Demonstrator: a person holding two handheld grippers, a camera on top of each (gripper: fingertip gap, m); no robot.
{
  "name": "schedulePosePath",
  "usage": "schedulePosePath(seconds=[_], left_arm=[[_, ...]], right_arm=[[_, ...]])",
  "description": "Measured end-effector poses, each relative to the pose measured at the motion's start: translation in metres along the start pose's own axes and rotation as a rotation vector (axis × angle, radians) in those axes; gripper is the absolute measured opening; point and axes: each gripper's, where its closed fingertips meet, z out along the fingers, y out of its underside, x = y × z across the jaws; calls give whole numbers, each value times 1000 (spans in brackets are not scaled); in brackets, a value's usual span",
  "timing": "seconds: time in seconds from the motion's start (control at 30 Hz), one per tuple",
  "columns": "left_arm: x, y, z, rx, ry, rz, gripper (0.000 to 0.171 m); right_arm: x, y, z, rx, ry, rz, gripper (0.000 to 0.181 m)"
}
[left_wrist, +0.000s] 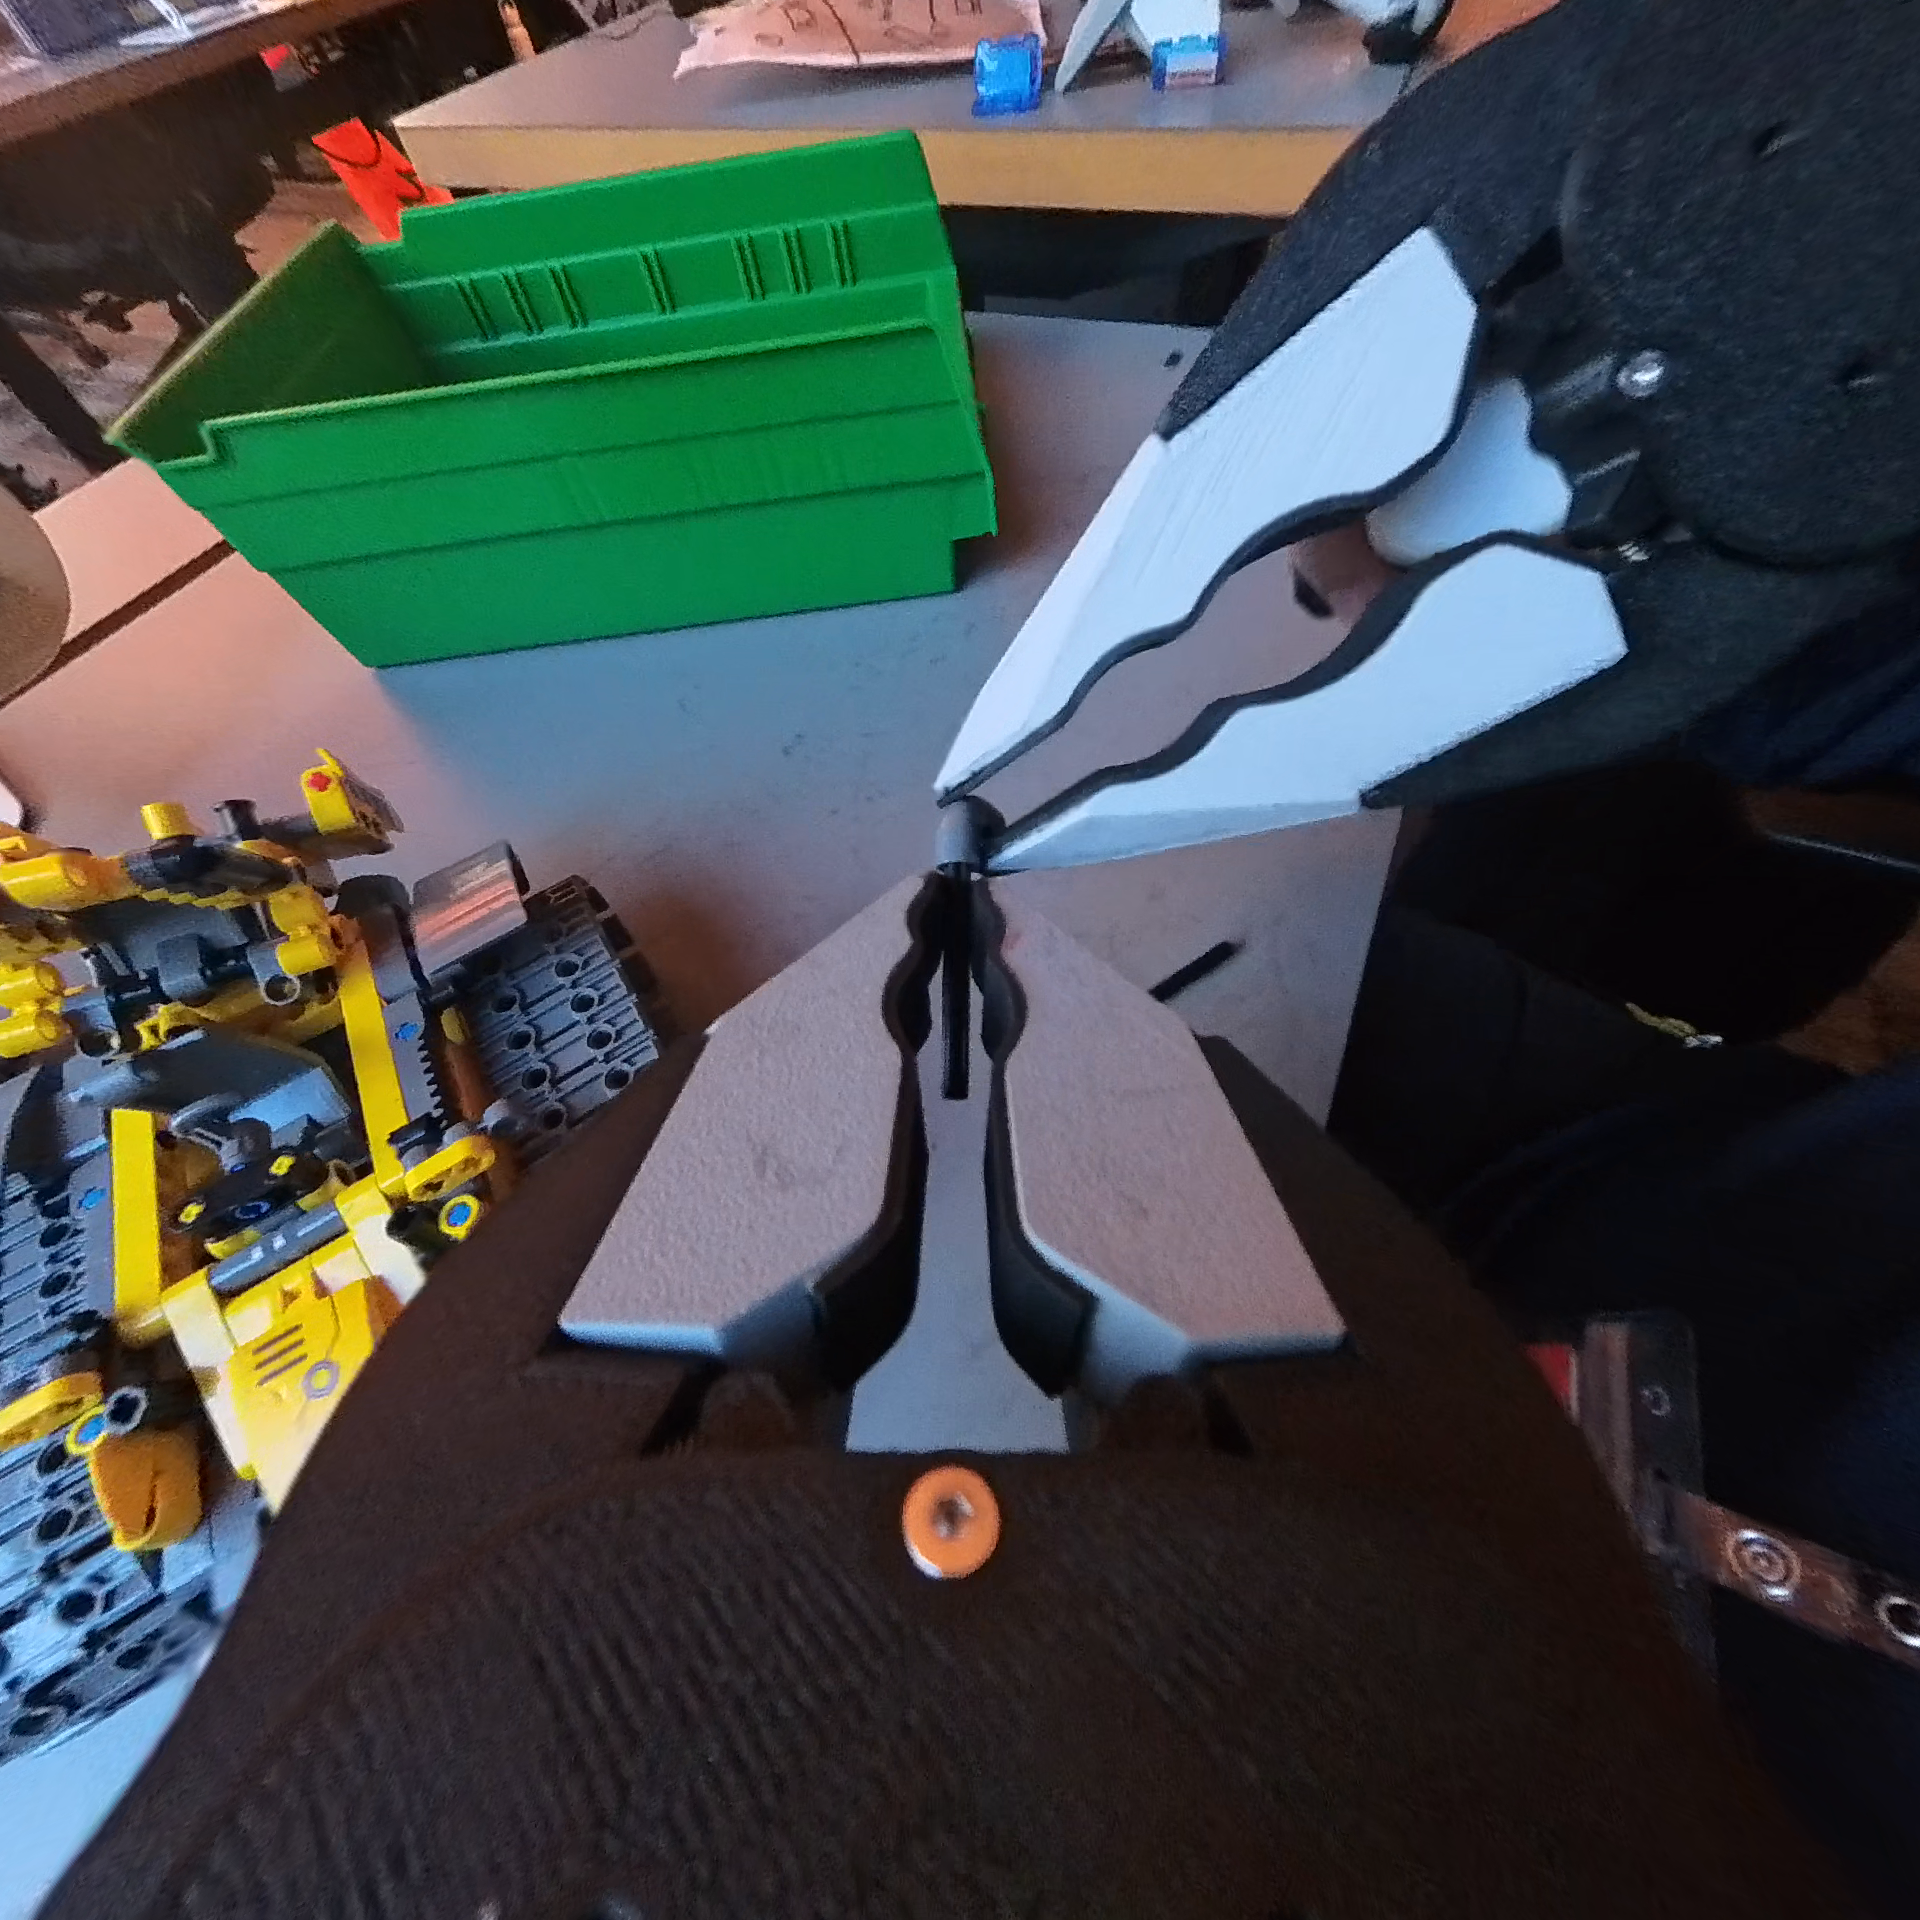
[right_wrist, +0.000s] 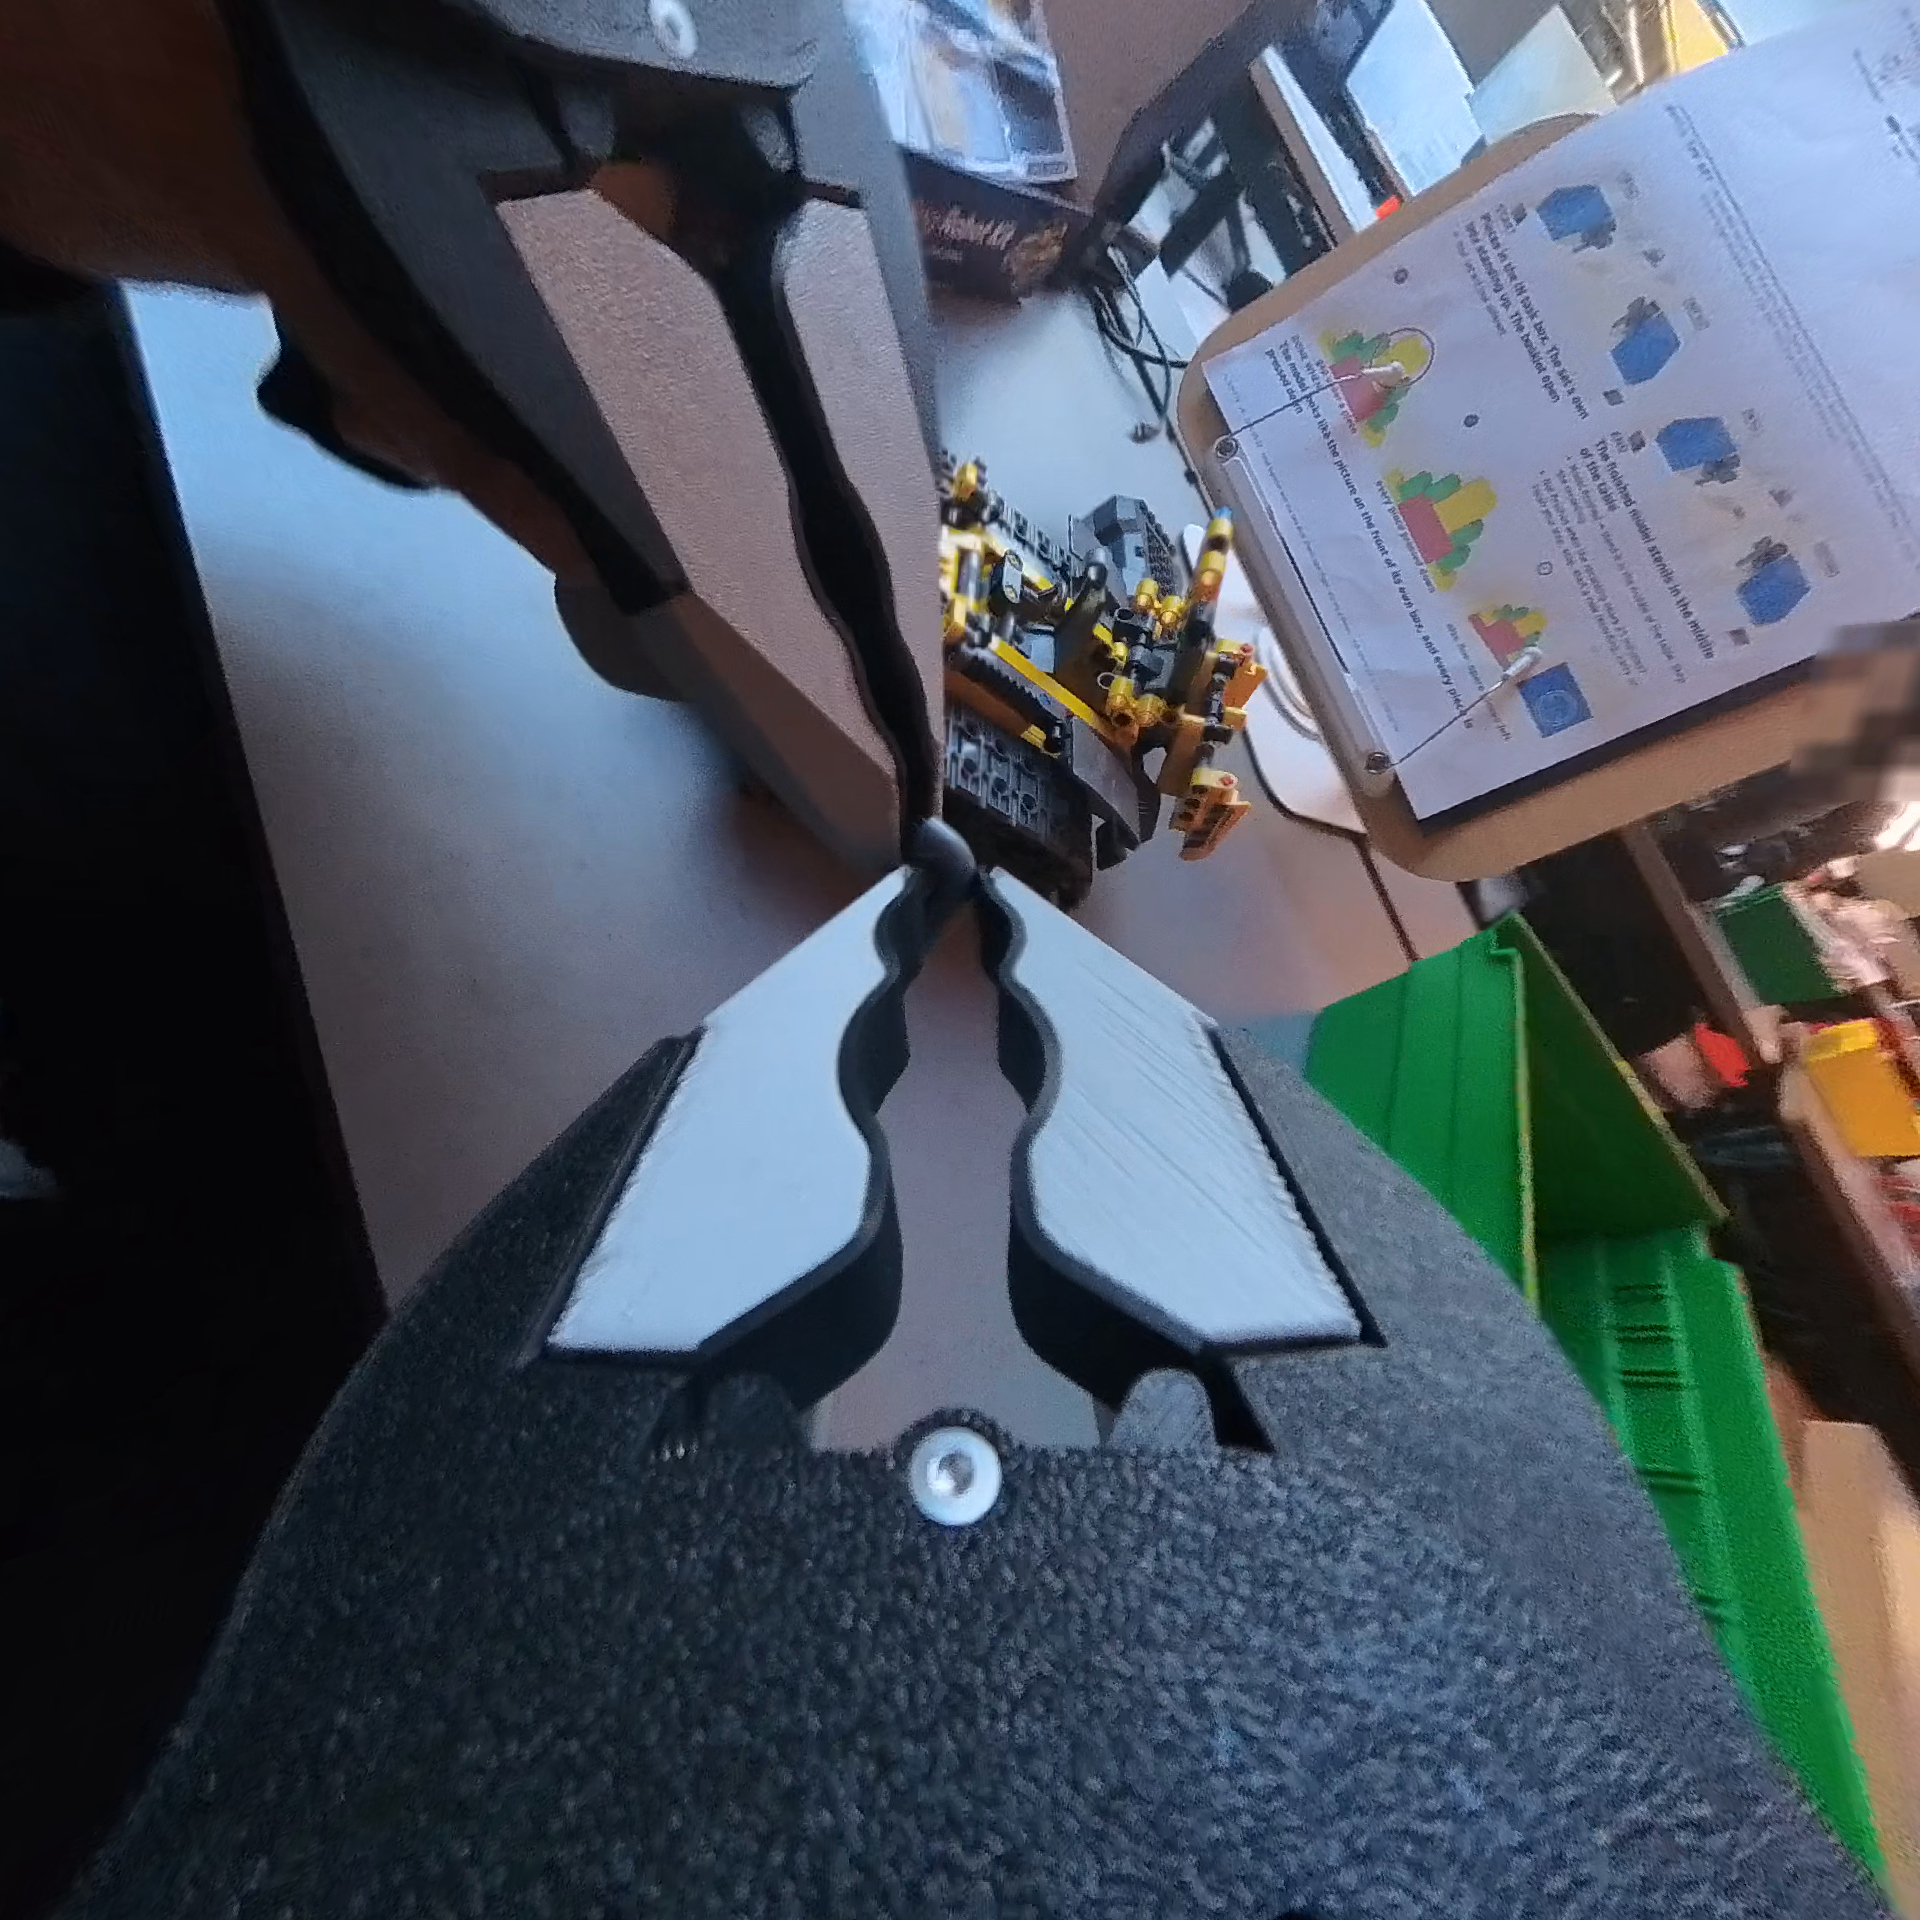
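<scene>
Left gripper (left_wrist: 954, 883) pinches a thin black rod (left_wrist: 955, 1023); right gripper (left_wrist: 971, 821) nips its grey end bushing (left_wrist: 958, 834) (tip to tip). Bushing on rod; green bin (left_wrist: 582, 447) beyond.

The two grippers meet tip to tip above the tabletop (left_wrist: 727, 748), the left gripper (left_wrist: 954, 894) below and the right gripper (left_wrist: 971, 821) reaching in from the upper right in the left wrist view. A small axle piece (left_wrist: 956, 971) sits between both sets of fingers. A brick-built vehicle (left_wrist: 260, 1091) stands left of them. A bin (left_wrist: 623, 457) stands behind it on the tabletop, and a second table (left_wrist: 1091, 114) lies behind the bin.
</scene>
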Motion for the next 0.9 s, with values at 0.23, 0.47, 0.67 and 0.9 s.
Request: schedulePosePath(seconds=[0.23,0.47,0.67,0.9], left_arm=[[3,-18,-11,195,57,-62,2],[11,-12,-11,172,73,-38,2],[24,-2,-9,69,221,-96,24],[23,4,-7,-39,248,-62,6]], right_arm=[[0,-2,-12,154,-197,403,21],[-6,-4,-13,117,-261,395,4],[-11,-4,-13,94,-258,319,4],[-19,-4,-10,17,-202,103,4]])
